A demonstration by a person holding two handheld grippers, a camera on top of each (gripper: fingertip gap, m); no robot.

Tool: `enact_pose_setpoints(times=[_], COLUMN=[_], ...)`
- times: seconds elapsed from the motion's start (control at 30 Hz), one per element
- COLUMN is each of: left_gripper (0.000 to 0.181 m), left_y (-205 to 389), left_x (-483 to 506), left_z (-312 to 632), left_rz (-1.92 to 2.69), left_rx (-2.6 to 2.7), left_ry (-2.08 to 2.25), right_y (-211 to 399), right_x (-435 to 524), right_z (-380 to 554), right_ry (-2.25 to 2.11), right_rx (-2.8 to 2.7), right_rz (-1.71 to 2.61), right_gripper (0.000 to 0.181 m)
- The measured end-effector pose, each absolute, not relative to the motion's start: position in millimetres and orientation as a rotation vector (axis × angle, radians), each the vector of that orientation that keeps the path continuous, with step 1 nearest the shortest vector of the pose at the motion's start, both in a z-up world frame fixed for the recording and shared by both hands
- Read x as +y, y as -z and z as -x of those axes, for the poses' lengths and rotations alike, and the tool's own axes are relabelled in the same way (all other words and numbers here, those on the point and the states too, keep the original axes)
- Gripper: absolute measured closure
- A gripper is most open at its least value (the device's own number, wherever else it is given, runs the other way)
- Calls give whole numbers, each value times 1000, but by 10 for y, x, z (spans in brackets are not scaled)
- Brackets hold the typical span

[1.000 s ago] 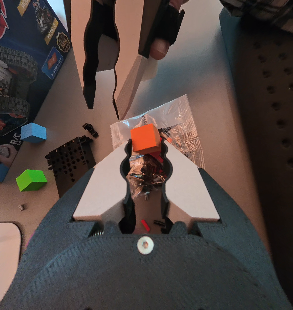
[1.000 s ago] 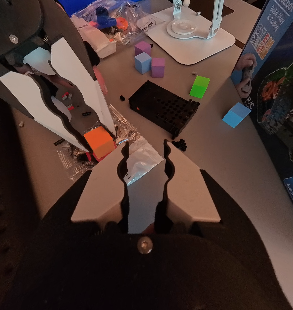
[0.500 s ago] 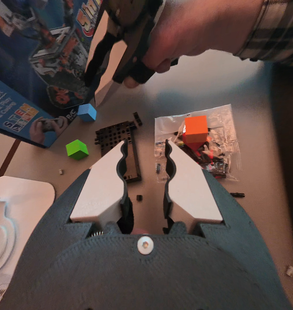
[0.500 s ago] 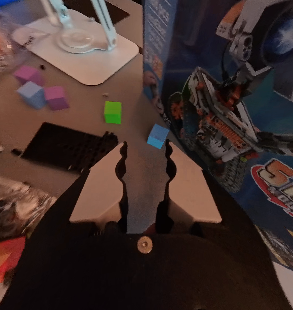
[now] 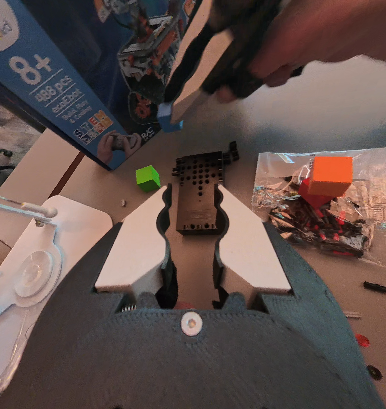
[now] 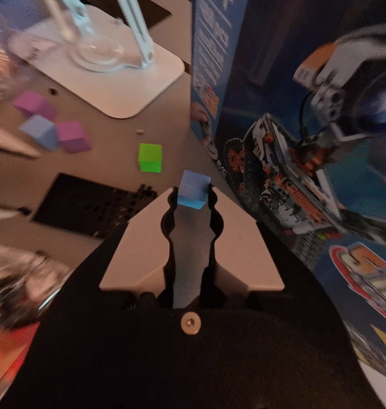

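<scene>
Blue cube (image 6: 193, 190) sits on the table (image 6: 112, 150) beside the toy box (image 6: 298, 155), gripped at the tips of the right gripper (image 6: 192, 190), which a hand (image 5: 316, 37) angles down. Clear bag (image 5: 324, 208) holds small black and red parts, with an orange cube (image 5: 330, 176) resting on top. Left gripper (image 5: 193, 188) hangs unclenched and empty above the black perforated plate (image 5: 198, 194), near a green cube (image 5: 148, 178).
</scene>
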State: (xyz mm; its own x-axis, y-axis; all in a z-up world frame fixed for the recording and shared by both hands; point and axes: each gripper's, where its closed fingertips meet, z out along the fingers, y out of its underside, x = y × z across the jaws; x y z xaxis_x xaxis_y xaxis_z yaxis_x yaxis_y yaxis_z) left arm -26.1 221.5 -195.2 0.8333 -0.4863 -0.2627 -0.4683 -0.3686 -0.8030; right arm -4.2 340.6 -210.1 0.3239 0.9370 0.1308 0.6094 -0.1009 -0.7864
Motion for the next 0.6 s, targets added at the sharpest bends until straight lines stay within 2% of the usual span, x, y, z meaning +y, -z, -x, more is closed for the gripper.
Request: enact_pose_setpoints(times=[0.2, 0.4, 0.6], left_gripper=[145, 146, 146], left_y=[1940, 2005, 2067], left_x=[2284, 2315, 2311], left_z=[335, 283, 282], left_rz=[2016, 2029, 2042], left_rx=[632, 656, 673], left_ry=[30, 2, -20], right_y=[1509, 1673, 1815], right_x=[2577, 1800, 1662], right_z=[-495, -847, -802], right_ry=[-752, -863, -867], right_rx=[-1573, -1851, -1907], right_rz=[1622, 1502, 1507], right_gripper=[155, 155, 155])
